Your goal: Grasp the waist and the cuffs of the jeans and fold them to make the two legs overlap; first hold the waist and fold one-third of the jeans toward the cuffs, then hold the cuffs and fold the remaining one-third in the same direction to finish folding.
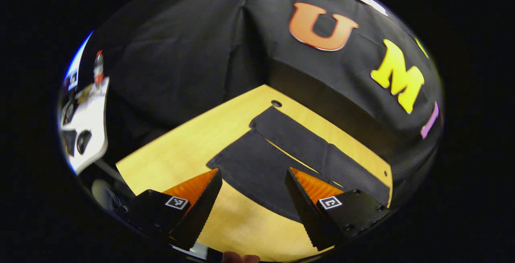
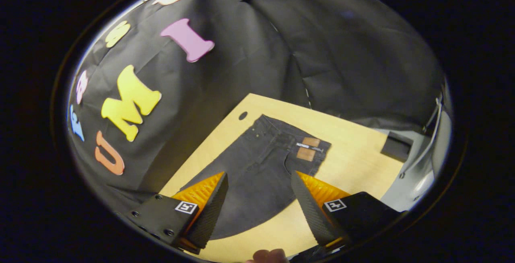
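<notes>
both grippers hover above the near edge of the desk with nothing between their fingers; the left gripper [image 1: 253, 198] has its jaws spread wide and looks along the two legs of the jeans [image 1: 281, 158], whose cuffs [image 1: 257, 128] lie toward the far corner of the desk, near a small round hole [image 1: 276, 103] in the top; the right gripper [image 2: 259, 200] is likewise spread apart and looks over the seat toward the waist [image 2: 289, 134], where a tan patch [image 2: 307, 148] sits by the waistband; another hole [image 2: 243, 115] shows in the desk just beyond that waist end.

the jeans lie flat and unfolded, legs side by side with a thin strip of desk [image 1: 193, 150] showing between them; their long axis runs along the desk, so the left gripper is the nearer to the cuffs and the right the nearer to the waist; judging by this, the first fold is not yet begun, and each gripper needs to drop forward and down to its own end of the near leg.

the desk is pale smooth wood, bare apart from the garment and a small dark block [image 2: 396, 146] at one far corner; black cloth [image 1: 193, 46] walls the booth behind, and a white table [image 1: 86, 126] with clutter stands off to the side.
</notes>
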The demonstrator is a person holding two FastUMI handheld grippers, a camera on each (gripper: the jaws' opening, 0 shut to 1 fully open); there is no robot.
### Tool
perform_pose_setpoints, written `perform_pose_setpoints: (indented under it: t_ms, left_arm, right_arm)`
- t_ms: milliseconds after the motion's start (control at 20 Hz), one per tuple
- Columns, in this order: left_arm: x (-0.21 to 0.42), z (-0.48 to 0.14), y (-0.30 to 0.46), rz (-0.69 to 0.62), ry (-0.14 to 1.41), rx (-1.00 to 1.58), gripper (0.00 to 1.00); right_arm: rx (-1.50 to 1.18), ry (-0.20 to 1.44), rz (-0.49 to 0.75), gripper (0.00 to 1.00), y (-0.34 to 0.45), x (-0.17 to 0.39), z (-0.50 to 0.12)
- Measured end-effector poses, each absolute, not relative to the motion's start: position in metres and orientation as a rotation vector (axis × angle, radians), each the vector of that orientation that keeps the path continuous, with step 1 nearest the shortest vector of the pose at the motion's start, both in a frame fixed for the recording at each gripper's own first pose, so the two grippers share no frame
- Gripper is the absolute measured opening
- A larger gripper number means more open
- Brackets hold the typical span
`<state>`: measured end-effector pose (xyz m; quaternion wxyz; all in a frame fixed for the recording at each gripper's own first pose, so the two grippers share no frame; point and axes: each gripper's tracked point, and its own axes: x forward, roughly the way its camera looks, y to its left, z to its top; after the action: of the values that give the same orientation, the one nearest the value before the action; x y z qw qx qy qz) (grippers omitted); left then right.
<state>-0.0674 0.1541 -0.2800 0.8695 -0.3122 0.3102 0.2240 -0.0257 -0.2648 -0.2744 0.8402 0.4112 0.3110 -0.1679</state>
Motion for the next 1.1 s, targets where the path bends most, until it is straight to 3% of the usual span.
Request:
perform_pose_setpoints:
  t_ms: [450,1100]
  left_arm:
    - [-0.071,-0.324,0.175,0.653,0.663,-1.221,0.99]
    - [-0.008,-0.361,0.213,0.692,0.683,-1.229,0.99]
  right_arm:
    - [1.126,0.759,-0.447,0.98,-0.276,-0.032,-0.342]
    - [1.197,0.830,-0.581,0.98,-0.295,-0.005,-0.389]
